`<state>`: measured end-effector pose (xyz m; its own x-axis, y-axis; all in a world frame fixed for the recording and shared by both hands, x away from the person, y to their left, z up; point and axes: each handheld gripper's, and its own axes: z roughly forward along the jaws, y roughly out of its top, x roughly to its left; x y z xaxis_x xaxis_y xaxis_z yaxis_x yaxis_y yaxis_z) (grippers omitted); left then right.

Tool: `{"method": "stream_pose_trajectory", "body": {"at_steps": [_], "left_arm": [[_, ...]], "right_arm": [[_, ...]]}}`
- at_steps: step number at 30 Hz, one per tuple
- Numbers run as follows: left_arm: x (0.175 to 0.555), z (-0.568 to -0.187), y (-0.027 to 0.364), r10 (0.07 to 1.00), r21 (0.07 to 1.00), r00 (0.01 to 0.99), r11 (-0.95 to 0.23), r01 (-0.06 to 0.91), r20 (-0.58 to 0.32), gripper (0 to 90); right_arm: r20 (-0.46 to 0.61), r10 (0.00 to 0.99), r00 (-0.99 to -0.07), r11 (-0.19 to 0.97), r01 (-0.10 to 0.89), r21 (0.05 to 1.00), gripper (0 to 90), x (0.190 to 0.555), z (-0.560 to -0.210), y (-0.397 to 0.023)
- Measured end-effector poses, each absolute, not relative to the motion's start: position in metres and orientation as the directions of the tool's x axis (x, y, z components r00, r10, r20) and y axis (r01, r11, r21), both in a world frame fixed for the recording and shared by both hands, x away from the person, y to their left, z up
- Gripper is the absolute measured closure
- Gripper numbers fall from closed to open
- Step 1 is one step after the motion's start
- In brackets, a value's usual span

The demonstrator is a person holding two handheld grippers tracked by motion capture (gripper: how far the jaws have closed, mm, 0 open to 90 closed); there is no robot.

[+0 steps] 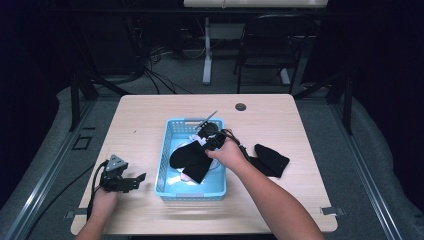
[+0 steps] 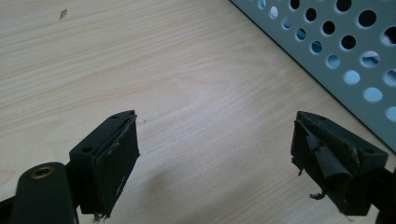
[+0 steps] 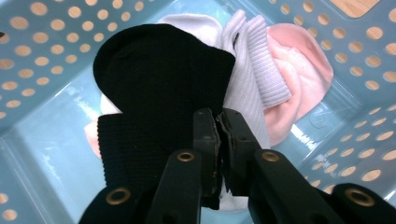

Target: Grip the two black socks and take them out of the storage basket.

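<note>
a: where's the black sock (image 3: 154,88) now?

b: in the blue perforated basket (image 1: 167,150), on top of the white sock (image 3: 254,70) and pink sock (image 3: 301,74). the right gripper (image 3: 219,126) has its jaws pinched together on the sock's edge, i think; the fabric between the pads is hard to make out.

a: how does it lie?

b: long axis runs away from the jaws toward the far end of the basket.

a: and the left gripper (image 2: 215,144)?

b: wide open, empty, over bare table (image 2: 140,60) left of the basket. another black sock (image 1: 271,159) lies right of it.
</note>
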<state>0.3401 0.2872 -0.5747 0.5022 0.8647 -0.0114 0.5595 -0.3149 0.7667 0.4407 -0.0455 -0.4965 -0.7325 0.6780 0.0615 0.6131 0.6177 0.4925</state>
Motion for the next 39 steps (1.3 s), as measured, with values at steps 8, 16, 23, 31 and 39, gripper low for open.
{"method": "stream_pose_trajectory", "body": {"at_steps": [8, 16, 23, 31, 39], "left_arm": [[0.34, -0.575, 0.287, 0.864, 0.766, 0.503, -0.316, 0.559, -0.011, 15.2], [0.34, -0.575, 0.287, 0.865, 0.766, 0.502, -0.316, 0.56, -0.011, 15.2], [0.34, -0.575, 0.287, 0.864, 0.765, 0.503, -0.317, 0.561, -0.01, 15.2], [0.34, -0.575, 0.287, 0.864, 0.764, 0.504, -0.318, 0.561, -0.011, 15.2], [0.341, -0.575, 0.287, 0.864, 0.764, 0.503, -0.317, 0.562, -0.011, 15.1]], "right_arm": [[0.078, 0.673, -0.735, 0.603, 0.607, 0.517, 87.7, 0.436, -0.492, -0.045], [0.077, 0.651, -0.755, 0.596, 0.572, 0.563, 87.8, 0.427, -0.469, -0.049], [0.042, 0.631, -0.775, 0.583, 0.509, 0.633, 87.9, 0.414, -0.425, -0.054], [0.047, 0.634, -0.772, 0.557, 0.497, 0.666, 88.0, 0.407, -0.402, -0.059], [0.048, 0.629, -0.776, 0.552, 0.489, 0.676, 88.0, 0.406, -0.397, -0.058]]}}
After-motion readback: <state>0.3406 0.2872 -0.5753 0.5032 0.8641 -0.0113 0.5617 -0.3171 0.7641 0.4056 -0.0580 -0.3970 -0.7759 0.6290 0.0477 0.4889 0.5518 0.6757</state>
